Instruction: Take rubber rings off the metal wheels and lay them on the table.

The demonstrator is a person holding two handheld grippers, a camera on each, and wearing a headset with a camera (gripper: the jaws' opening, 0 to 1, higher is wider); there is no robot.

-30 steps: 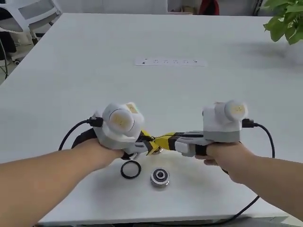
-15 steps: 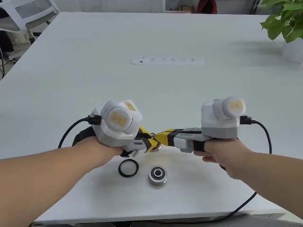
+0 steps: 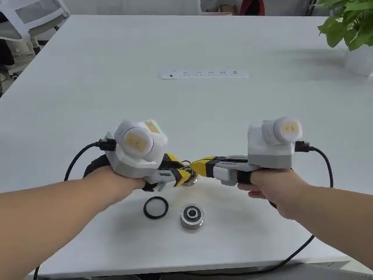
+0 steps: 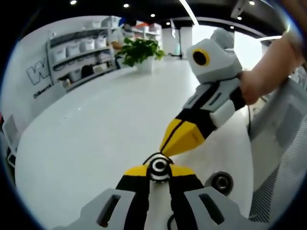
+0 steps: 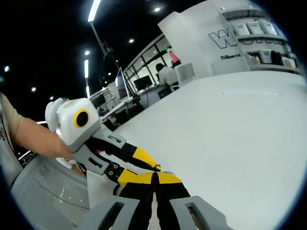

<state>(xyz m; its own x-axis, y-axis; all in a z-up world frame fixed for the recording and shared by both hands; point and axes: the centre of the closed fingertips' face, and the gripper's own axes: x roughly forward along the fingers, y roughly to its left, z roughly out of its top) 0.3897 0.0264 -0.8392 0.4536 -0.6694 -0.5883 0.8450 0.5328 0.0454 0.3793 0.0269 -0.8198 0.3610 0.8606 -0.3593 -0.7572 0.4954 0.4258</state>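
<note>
My left gripper (image 3: 182, 177) is shut on a small metal wheel (image 4: 159, 168) that carries a black rubber ring, held just above the table. My right gripper (image 3: 197, 168) comes in from the right, its yellow tips (image 4: 168, 146) meeting the wheel's top edge. In the right gripper view its jaws (image 5: 154, 175) are shut, pinching a thin black edge of the ring against the left gripper's tips (image 5: 144, 160). On the table in front lie a loose black rubber ring (image 3: 156, 207) and a bare metal wheel (image 3: 192, 215), seen also in the left gripper view (image 4: 221, 181).
A white power strip (image 3: 203, 74) lies mid-table. A potted plant (image 3: 347, 26) stands at the far right corner. Black cables (image 3: 78, 163) trail from both grippers toward the near edge of the table (image 3: 175, 269). An office chair (image 3: 26, 23) stands at the far left.
Both grippers stay joined at the wheel. The left gripper has shifted slightly left and rolled a little. The loose ring and bare wheel have not moved on the table.
</note>
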